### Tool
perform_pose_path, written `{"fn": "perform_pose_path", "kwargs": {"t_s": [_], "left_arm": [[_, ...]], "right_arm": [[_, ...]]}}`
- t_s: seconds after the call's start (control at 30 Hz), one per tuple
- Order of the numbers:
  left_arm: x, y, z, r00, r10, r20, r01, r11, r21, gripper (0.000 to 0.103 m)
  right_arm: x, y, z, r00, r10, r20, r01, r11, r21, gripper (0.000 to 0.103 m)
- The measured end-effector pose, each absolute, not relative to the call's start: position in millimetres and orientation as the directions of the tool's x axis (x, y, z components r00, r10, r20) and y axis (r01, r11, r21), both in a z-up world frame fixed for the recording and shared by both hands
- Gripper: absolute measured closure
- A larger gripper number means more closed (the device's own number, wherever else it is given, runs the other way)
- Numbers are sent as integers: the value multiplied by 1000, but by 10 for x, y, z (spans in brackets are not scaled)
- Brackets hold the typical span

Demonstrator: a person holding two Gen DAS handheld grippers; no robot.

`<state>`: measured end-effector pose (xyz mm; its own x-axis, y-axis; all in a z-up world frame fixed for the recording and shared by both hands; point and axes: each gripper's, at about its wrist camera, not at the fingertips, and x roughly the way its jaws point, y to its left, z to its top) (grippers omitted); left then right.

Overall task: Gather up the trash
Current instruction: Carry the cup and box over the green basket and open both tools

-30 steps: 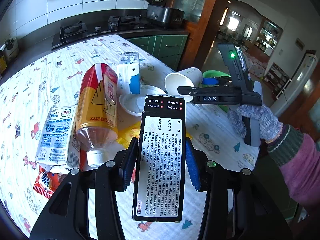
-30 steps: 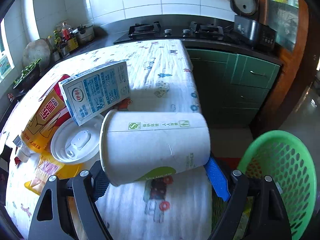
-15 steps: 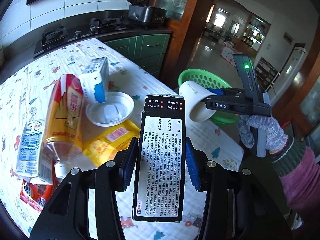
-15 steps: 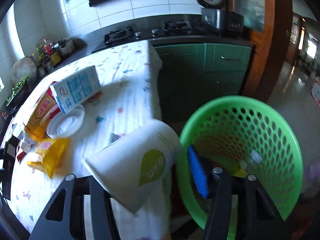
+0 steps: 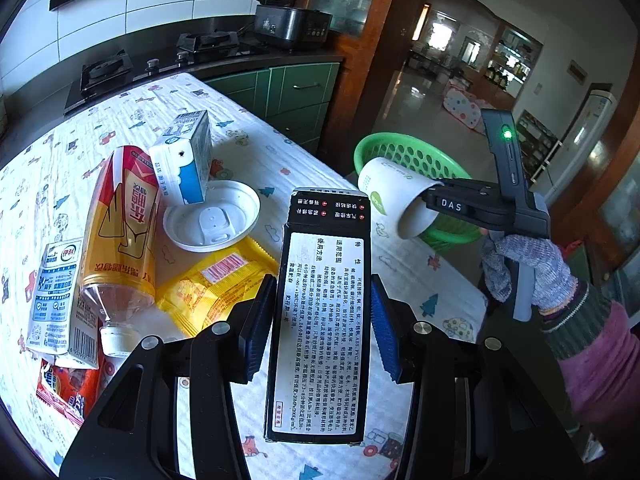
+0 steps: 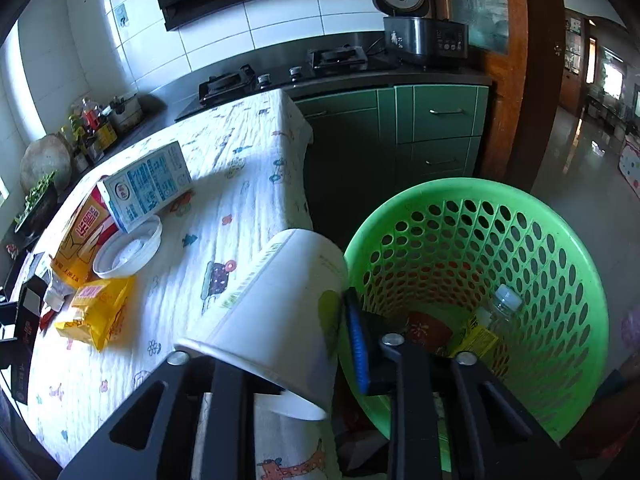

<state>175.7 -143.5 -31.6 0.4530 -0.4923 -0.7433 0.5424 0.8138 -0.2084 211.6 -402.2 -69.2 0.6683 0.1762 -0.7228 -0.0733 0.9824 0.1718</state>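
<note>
My left gripper [image 5: 320, 324] is shut on a tall black box [image 5: 320, 316] with a white printed label, held above the table. My right gripper [image 6: 280, 332] is shut on a white paper cup [image 6: 276, 316], tilted beside the rim of the green perforated basket [image 6: 560, 264]; the cup [image 5: 392, 200] and the basket [image 5: 404, 152] also show in the left wrist view. The basket holds a clear bottle [image 6: 502, 300] and wrappers. On the table lie a yellow-red bottle [image 5: 120, 232], two milk cartons [image 5: 188, 160] [image 5: 60, 296], a white lid [image 5: 212, 220] and a yellow packet [image 5: 216, 280].
The table has a patterned cloth [image 6: 240, 184] and ends near the basket. A red wrapper [image 5: 64, 388] lies at its near left. Green cabinets [image 6: 432, 128], a stove [image 6: 280, 76] and a rice cooker [image 6: 404, 8] stand behind. The basket sits on the floor off the table's right edge.
My right gripper has carried the cup off the table to the basket's rim. My left gripper still holds the black box and has swung right, toward the basket.
</note>
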Motion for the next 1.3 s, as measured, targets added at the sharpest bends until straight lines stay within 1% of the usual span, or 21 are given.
{"fn": "perform_pose_path", "kwargs": {"t_s": [0.1,0.23,0.37,0.57,0.6,0.63,0.7,0.87,1.1,1.27,1.3], "left_arm": [[1771,-1467,-302,451,-497,-742,547,810,-211,57],[1811,-1571,-274,446,-504,-740,563,800,-205,57],[1866,-1738,-248,432,-516,-740,588,783,-203,57],[2031,-2107,-209,394,-547,-739,631,746,-215,57],[2060,-2178,-199,393,-550,-737,638,740,-212,57],[2090,-2243,-194,386,-554,-737,644,734,-215,57],[2161,-2392,-204,367,-562,-741,652,724,-226,57],[2302,-2794,-213,343,-572,-745,677,701,-225,57],[2535,-3296,-309,307,-575,-759,686,686,-243,57],[2725,-3610,-446,281,-573,-770,663,696,-276,56],[2759,-3658,-475,275,-574,-771,660,696,-283,55]], "right_arm": [[2103,-4062,-670,678,163,-717,-55,984,172,100],[2074,-4200,-619,691,141,-709,-19,984,177,101],[2079,-4424,-597,677,92,-730,38,986,160,100],[2120,-4819,-669,626,-12,-780,128,988,88,88],[2127,-4887,-686,618,-32,-785,144,987,73,81],[2138,-4938,-701,612,-45,-789,153,986,63,77],[2142,-5034,-727,604,-63,-794,170,984,50,58],[2114,-5222,-775,595,-104,-797,201,979,22,43],[1877,-5416,-754,611,-119,-783,229,973,30,35],[1643,-5541,-701,635,-115,-764,260,963,71,32],[1600,-5555,-694,640,-113,-760,263,962,79,29]]}}
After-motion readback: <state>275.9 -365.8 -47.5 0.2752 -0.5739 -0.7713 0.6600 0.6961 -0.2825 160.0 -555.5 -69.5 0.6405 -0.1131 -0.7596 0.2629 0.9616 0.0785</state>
